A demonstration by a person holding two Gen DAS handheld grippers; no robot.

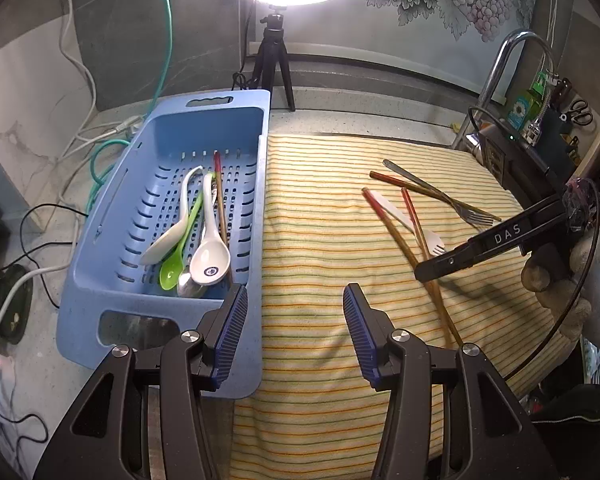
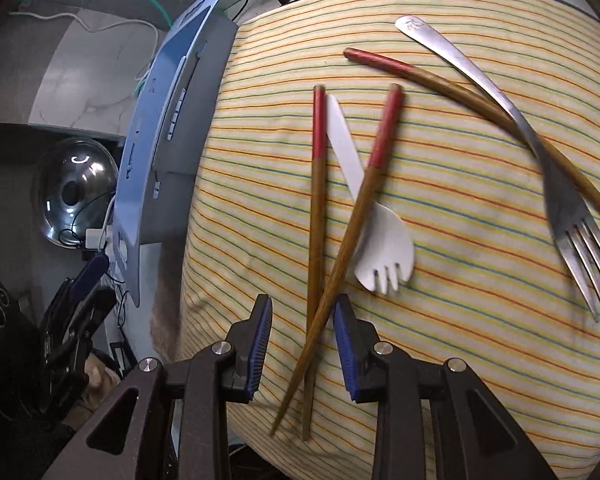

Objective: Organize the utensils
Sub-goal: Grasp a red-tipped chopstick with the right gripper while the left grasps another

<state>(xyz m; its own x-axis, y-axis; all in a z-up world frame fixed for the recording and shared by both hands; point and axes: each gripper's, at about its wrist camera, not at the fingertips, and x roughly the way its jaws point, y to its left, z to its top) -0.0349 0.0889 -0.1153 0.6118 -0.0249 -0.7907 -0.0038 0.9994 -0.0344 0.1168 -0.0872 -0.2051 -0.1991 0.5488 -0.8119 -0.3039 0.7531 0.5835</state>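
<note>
A blue slotted basket (image 1: 112, 280) holds two white spoons (image 1: 210, 256), a green spoon (image 1: 172, 272), a metal spoon and one red-tipped chopstick (image 1: 219, 196). On the striped cloth (image 1: 320, 220) lie two crossed red-tipped chopsticks (image 2: 318, 216), a white plastic fork (image 2: 384, 248), a third chopstick (image 2: 440, 84) and a metal fork (image 2: 572, 216). My left gripper (image 1: 295, 300) is open and empty between basket and cloth. My right gripper (image 2: 302, 312) is open, its jaws on either side of the crossed chopsticks, not closed on them; it also shows in the left wrist view (image 1: 432, 270).
A ring light on a tripod (image 1: 274, 60) stands behind the basket. Cables (image 1: 100, 152) lie at left. A tap (image 1: 512, 60) and a rack with scissors stand at the right. A metal pot lid (image 2: 76, 192) lies left of the basket.
</note>
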